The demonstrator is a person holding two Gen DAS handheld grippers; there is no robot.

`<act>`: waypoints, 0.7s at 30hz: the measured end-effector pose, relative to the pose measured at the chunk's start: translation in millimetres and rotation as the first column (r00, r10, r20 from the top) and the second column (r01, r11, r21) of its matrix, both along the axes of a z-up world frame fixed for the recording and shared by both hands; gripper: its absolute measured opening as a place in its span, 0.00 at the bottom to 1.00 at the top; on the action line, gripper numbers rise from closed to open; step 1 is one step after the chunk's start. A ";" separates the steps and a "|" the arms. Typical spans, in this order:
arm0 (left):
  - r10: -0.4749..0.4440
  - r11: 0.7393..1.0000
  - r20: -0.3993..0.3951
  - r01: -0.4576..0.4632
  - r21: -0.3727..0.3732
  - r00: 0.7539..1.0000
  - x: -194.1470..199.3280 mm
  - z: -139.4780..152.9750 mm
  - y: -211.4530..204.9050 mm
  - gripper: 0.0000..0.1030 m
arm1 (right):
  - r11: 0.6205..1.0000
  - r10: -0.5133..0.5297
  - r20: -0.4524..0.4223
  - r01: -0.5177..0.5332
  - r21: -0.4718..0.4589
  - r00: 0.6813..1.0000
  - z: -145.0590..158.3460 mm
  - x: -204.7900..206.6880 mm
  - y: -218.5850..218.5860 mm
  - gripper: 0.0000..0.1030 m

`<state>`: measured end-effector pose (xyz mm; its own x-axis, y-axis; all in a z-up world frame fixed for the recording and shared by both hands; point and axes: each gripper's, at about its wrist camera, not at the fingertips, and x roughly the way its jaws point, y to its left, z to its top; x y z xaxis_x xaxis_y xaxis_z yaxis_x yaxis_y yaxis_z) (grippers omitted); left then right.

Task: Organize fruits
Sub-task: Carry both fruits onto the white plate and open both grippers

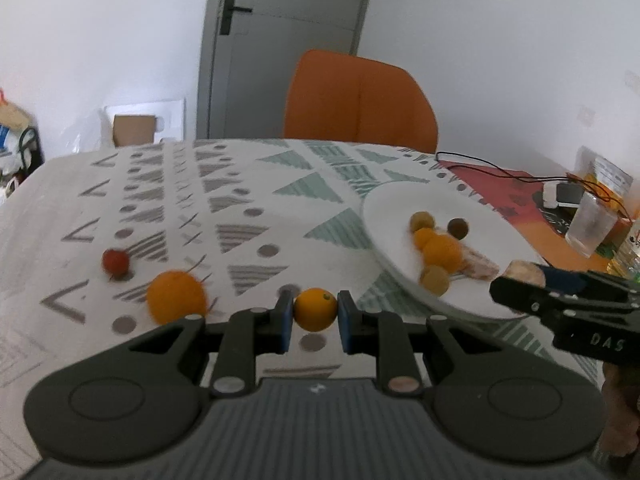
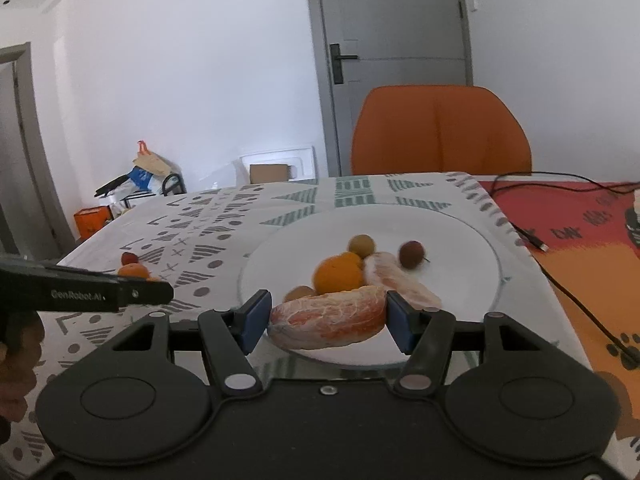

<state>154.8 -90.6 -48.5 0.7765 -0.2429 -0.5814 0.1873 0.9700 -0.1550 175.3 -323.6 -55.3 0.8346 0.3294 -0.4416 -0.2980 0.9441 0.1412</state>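
Left wrist view: my left hand-held gripper (image 1: 315, 312) is clenched on a small orange (image 1: 315, 309), both blue pads pressed against its sides, above the patterned surface (image 1: 248, 200). At 9 o'clock from it a larger orange (image 1: 176, 297) lies on the cloth, and farther toward 10 o'clock sits a small red fruit (image 1: 115, 261). At 2 o'clock the white plate (image 1: 396, 200) carries a heap of fruit, somewhat blurred.

In the right wrist view my right hand-held gripper (image 2: 328, 318) is grasping a peeled pomelo segment (image 2: 329, 321) end to end, over the plate's (image 2: 304, 236) near rim. Beyond it, at 12 o'clock, a round orange (image 2: 337, 274) rests on the plate, touching a second peeled segment (image 2: 394, 280) at its right. A yellow-green fruit (image 2: 361, 245) sits just behind the orange, a dark red fruit (image 2: 411, 254) at 1 o'clock, and a brownish fruit (image 2: 301, 293) just beside the orange at 11 o'clock of my grip. An orange chair (image 2: 440, 132) stands behind the surface, and a black cable (image 2: 560, 284) trails across the red mat at 3 o'clock.
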 end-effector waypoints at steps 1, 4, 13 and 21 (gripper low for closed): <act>-0.005 1.000 0.004 0.005 0.003 1.000 1.7 1.5 -3.6 0.21 | 1.000 -0.004 -0.003 0.004 0.005 1.000 -1.0 1.2 -3.1 0.57; -0.017 1.000 0.013 0.017 0.007 1.000 6.1 4.8 -12.8 0.21 | 1.000 -0.020 -0.005 0.020 0.016 1.000 -3.0 3.5 -11.0 0.57; -0.060 0.998 0.039 0.059 0.033 0.997 24.8 14.7 -33.9 0.21 | 0.998 -0.061 0.011 0.061 0.024 0.998 -3.0 10.1 -25.2 0.60; -0.091 0.994 0.076 0.086 0.061 0.993 40.5 23.8 -52.5 0.21 | 0.997 -0.070 0.023 0.069 0.045 0.997 -0.8 6.8 -35.6 0.62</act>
<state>195.3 -143.1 -24.8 0.7972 -0.2807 -0.5345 0.2823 0.9559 -0.0811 182.1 -359.2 -56.0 0.8666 0.2885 -0.4071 -0.2354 0.9558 0.1764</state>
